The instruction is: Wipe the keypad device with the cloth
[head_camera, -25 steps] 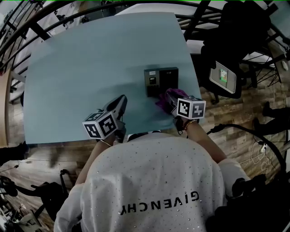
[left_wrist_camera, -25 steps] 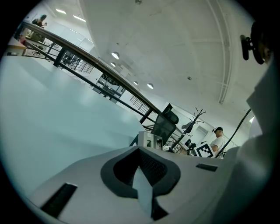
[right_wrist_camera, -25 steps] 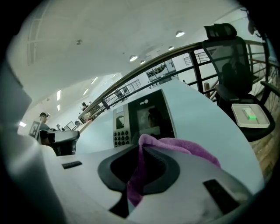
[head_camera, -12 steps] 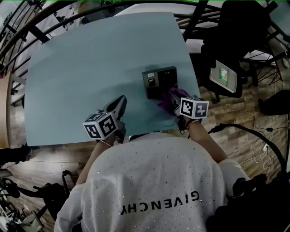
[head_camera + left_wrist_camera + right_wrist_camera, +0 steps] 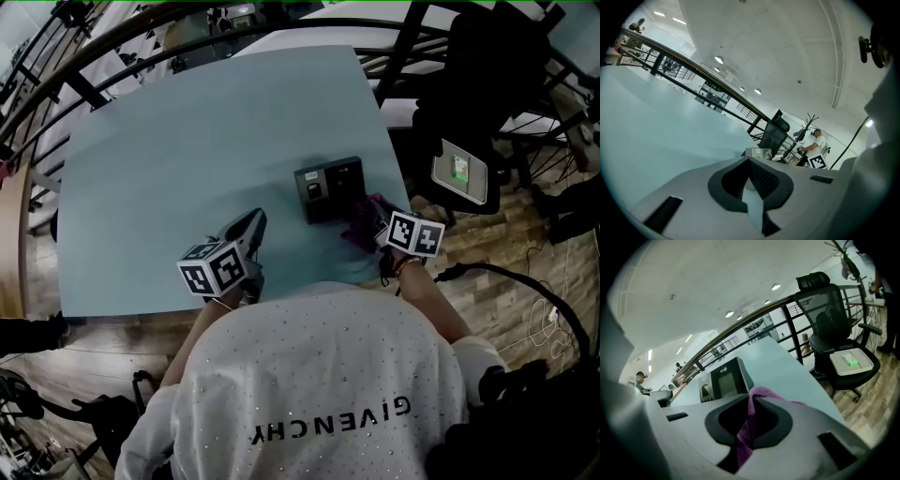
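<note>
Your right gripper (image 5: 367,223) is clamped on the purple cloth (image 5: 359,223), just beside the keypad device (image 5: 330,187) at its 5 o'clock. The cloth is off the device's face, so wiping likely remains. Your left gripper (image 5: 251,225) idles at 8 o'clock, jaws together and empty.

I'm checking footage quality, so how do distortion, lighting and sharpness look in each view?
Head view: the wide-angle lens bows the pale blue table; flat, even light; dark rectangular keypad device reasonably sharp. Left gripper view: black round vignette, small bright ceiling lamps without flare. Right gripper view: same vignette; nearby purple cloth looks soft.
</note>
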The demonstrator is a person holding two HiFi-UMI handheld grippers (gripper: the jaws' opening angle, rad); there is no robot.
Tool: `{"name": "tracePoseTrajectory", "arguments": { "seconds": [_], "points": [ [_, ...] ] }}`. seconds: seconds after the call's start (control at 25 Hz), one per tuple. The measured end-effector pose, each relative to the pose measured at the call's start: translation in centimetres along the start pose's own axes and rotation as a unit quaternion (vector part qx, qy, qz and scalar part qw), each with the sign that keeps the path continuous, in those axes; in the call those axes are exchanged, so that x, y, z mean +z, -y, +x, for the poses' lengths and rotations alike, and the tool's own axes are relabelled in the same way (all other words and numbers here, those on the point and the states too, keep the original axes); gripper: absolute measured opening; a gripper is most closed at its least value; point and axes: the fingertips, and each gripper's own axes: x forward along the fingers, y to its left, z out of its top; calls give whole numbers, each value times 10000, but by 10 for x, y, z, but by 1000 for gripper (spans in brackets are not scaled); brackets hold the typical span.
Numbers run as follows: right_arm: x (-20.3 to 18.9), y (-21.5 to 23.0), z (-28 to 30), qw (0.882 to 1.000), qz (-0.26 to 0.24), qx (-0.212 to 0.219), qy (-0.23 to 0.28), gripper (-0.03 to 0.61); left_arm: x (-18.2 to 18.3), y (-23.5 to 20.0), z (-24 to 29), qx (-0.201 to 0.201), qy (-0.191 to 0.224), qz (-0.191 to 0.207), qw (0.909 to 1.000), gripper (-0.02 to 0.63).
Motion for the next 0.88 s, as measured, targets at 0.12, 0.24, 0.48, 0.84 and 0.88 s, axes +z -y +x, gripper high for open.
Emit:
{"name": "tracePoseTrajectory", "arguments": {
  "seconds": [0.12, 0.24, 0.48, 0.84, 0.88],
  "points": [
    [17, 2, -9, 9995, 20, 4, 317, 18, 5, 1, -3, 1, 86, 37, 10000, 0],
    [40, -1, -20, 9977, 16, 42, 675, 18, 13, 6, -9, -8, 184, 96, 9998, 0],
    [105, -34, -39, 9865, -192, 418, 1570, 18, 48, 3, -9, 181, 374, 348, 9985, 0],
    [151, -113, -66, 9700, -1149, 946, 1923, 18, 89, 26, -21, -117, 833, 659, 9943, 0],
    [153, -120, -68, 9670, -1334, 946, 1953, 18, 90, 26, -22, -131, 838, 659, 9942, 0]
  ]
}}
